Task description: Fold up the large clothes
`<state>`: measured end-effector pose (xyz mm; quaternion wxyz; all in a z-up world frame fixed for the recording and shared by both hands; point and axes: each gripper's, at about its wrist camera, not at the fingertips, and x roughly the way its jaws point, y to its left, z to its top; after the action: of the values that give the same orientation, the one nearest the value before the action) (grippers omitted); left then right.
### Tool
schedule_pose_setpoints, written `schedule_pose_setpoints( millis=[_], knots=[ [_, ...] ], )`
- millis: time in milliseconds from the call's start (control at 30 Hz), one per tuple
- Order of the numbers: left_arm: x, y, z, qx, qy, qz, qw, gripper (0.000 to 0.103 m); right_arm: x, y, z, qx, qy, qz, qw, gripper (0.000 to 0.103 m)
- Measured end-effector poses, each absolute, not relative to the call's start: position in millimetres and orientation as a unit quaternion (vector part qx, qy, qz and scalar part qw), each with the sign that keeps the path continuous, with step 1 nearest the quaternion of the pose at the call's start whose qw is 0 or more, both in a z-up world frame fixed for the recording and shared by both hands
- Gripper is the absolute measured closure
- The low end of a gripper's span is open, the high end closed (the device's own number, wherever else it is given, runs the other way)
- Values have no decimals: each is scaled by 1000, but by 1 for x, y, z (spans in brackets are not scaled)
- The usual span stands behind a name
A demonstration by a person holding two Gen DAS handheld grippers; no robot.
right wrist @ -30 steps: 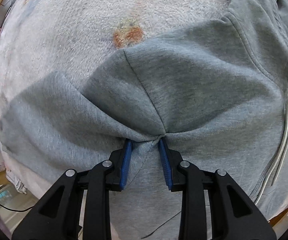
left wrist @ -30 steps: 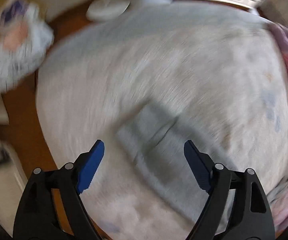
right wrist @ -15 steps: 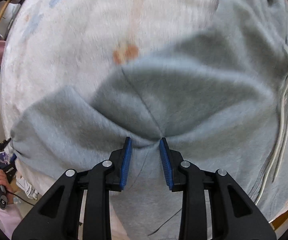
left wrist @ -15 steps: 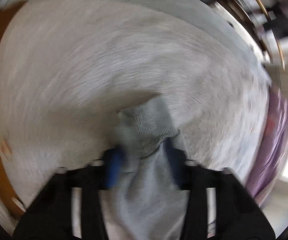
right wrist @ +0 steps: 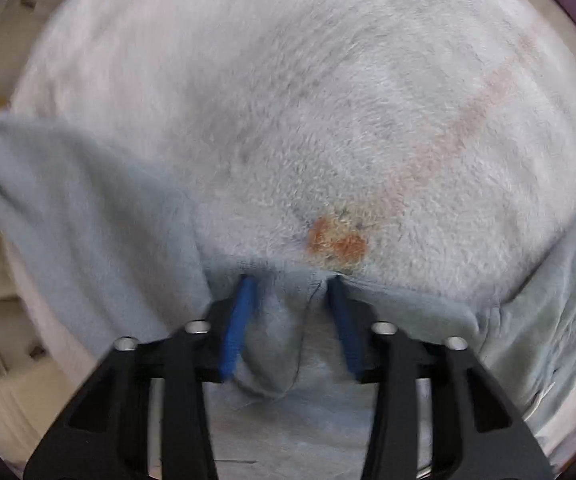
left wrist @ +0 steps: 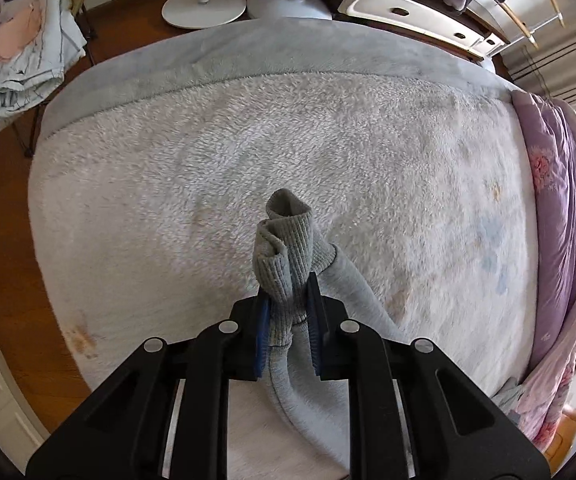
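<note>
Lifting: left gripper [left wrist: 288,296] clamps sleeve cuff [left wrist: 286,236]; carry it inward, taut.
Right gripper [right wrist: 289,288]: closing on sweatshirt [right wrist: 88,216] fabric.

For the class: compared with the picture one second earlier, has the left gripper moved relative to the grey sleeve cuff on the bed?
Yes. The left gripper, earlier open above the white fleece blanket, has closed on the sleeve cuff, which now stands bunched between its jaws.
</note>
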<state>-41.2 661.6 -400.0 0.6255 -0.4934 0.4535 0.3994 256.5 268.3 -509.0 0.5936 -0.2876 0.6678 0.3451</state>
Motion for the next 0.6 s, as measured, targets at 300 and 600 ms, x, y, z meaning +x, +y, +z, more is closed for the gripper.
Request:
schedule_pose_setpoints(
  millis=[300, 600],
  knots=[
    [-50, 656, -390, -477, 449, 414, 632, 87, 328, 234, -504, -143, 710, 219, 654, 88],
    [-44, 655, -383, -455, 450, 430, 637, 87, 294, 201, -450, -87, 671, 224, 702, 77]
  ],
)
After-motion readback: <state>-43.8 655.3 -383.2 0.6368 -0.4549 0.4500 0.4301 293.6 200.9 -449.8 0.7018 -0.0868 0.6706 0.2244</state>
